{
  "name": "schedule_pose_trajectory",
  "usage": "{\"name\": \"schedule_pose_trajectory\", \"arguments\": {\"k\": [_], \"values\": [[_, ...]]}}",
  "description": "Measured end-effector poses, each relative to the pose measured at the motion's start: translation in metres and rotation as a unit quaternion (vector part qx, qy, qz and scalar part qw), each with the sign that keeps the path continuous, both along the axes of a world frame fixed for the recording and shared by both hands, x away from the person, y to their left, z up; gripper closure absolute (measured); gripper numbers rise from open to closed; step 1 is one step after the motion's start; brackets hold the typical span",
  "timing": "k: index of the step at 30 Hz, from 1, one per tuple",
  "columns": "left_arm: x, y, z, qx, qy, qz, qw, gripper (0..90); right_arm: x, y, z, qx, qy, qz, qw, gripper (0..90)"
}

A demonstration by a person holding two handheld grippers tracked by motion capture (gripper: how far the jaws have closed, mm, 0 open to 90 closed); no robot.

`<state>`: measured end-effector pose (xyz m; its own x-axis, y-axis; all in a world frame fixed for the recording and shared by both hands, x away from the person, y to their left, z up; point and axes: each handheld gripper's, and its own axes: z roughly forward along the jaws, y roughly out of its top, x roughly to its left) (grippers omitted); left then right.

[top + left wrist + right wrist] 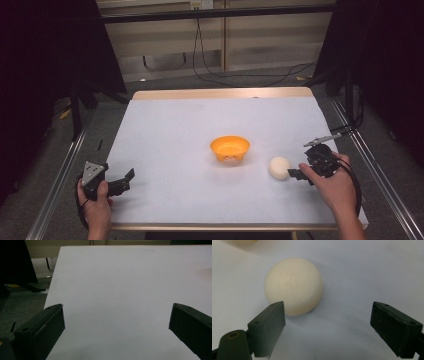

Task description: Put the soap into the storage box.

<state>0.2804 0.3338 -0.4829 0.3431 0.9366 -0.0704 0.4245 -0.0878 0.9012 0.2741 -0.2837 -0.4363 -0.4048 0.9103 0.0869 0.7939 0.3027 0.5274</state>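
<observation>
**Operator:** I have the right hand-held gripper (294,174) at the lower right of the high view, jaws spread wide, nothing between them. The cream dome-shaped piece (279,167) sits on the worktop (170,130) just left of the jaw tips, right of the orange bowl (229,148) and apart from it.

**Observer:** How does it look close up?

**Operator:** In the right gripper view the cream dome-shaped piece (293,285) fills the upper left, rounded on top with a flat base on the paper. One jaw's tip is just beside its near edge; the other stands well off to the right. So it isn't centred between them yet.

**Observer:** How do you expect it to handle?

**Operator:** My guess is light, with a smooth matte skin. I can't tell whether it's hard or spongy. The curve is the worry: pinch high and it could squirt out. I'd take it low, across the widest part near the base, and close gently in case it gives.

**Observer:** And the left?

**Operator:** The left hand-held gripper (120,183) is at the lower left, jaws spread too, over bare worktop (125,290), well away from everything.
</observation>
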Motion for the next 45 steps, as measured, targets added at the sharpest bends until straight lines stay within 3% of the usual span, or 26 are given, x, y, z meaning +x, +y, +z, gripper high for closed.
{"name": "schedule_pose_trajectory", "arguments": {"k": [25,45], "values": [[0.0,0.0,0.0,0.0,0.0,0.0,1.0,0.1,0.014,0.032,-0.002,-0.001,0.005,0.023,0.9997,10.9],[0.0,0.001,0.0,-0.001,0.001,-0.002,1.0,0.0,0.024,0.045,-0.011,0.001,0.032,0.031,0.999,15.1]]}}
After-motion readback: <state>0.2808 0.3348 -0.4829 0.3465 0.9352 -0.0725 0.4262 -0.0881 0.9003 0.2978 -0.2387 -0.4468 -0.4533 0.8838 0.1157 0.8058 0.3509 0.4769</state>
